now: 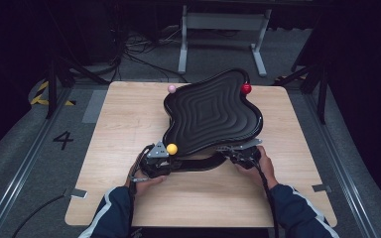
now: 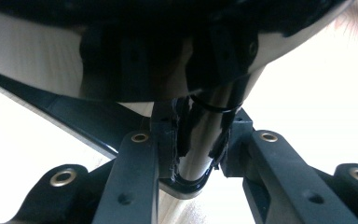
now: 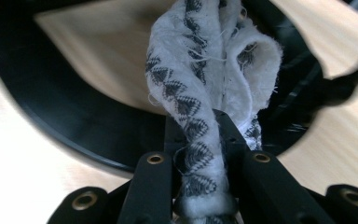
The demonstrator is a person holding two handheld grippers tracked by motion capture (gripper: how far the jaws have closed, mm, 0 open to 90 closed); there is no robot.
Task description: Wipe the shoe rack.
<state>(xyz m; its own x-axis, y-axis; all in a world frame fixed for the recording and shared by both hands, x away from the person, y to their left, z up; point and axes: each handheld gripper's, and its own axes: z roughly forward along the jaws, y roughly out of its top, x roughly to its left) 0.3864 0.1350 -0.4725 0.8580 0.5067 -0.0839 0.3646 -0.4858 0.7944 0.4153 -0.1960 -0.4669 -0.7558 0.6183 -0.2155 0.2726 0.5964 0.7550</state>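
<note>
Dark grey carpeted floor, marked with a painted "4", surrounded the pale wooden table [image 1: 129, 124] on which the work took place. On it stood a glossy black wavy-edged tray with concentric ridges [image 1: 213, 111], tilted so that its far side rose higher than the near side, resting on a black curved stand [image 1: 198, 163]. Three small balls sat at the tray's edge: a pink ball [image 1: 171, 88] at the far left corner, a red ball [image 1: 246, 89] at the far right corner and a yellow ball [image 1: 171, 148] at the near left, just beside the left tongs [image 1: 156, 161]. In the left gripper view the left tongs [image 2: 198, 149] were clamped on a glossy black bar of the stand beneath the tray's shiny underside. The right tongs [image 1: 240, 156] sat at the tray's near right edge. In the right gripper view the right tongs [image 3: 204, 154] were closed on a bunched white cloth with a black triangle pattern [image 3: 209, 70], which rose up between the jaws in front of the tray's black rim. Both of the person's forearms wore dark blue sleeves with white stripes [image 1: 297, 213].
</note>
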